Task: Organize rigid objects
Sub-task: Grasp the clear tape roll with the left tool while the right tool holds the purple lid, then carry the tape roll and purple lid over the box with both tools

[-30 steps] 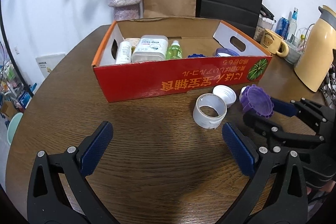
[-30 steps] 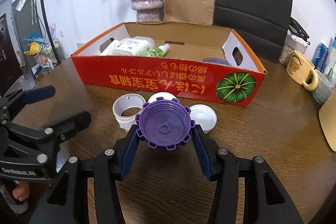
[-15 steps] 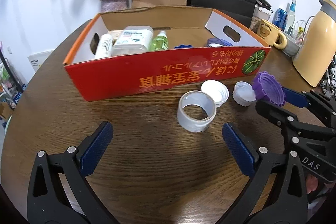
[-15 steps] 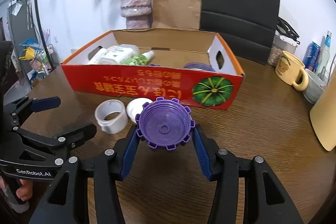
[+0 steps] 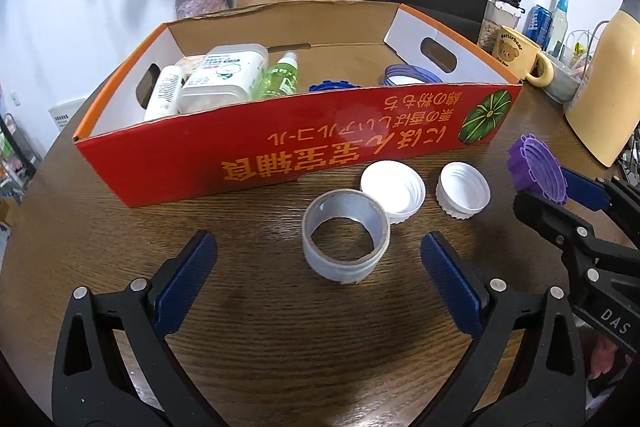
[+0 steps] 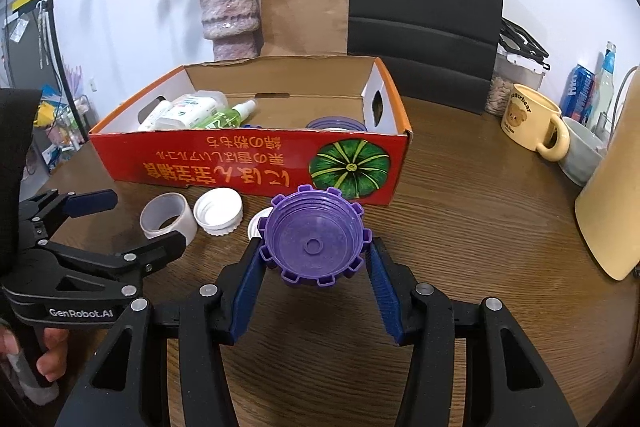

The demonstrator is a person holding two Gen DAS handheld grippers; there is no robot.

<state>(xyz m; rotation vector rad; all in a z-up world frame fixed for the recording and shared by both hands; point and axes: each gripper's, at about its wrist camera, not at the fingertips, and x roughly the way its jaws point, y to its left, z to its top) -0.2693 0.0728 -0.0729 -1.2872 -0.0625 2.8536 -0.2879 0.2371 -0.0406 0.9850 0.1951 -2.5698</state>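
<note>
My right gripper [image 6: 314, 251] is shut on a purple ridged lid [image 6: 314, 241] and holds it above the table, in front of the red cardboard box [image 6: 248, 163]. The lid also shows in the left wrist view [image 5: 538, 169]. My left gripper [image 5: 318, 259] is open and empty, its blue pads either side of a white tape roll [image 5: 346, 241] on the table. Two white caps [image 5: 394, 191] [image 5: 464, 190] lie upside down between the roll and the box [image 5: 280, 155]. The box holds bottles, a white tub [image 5: 224, 79], a blue lid and a purple-rimmed lid [image 5: 412, 75].
A bear mug [image 6: 532, 123] and a grey cup [image 6: 582, 155] stand at the right. A cream thermos [image 5: 608, 83] stands at the far right. A vase [image 6: 230, 15], a brown bag [image 6: 304, 3] and a black bag [image 6: 424, 15] stand behind the box.
My right gripper has lifted the purple lid and drawn it back and to the right, uncovering the second white cap. My left gripper has moved closer to the tape roll.
</note>
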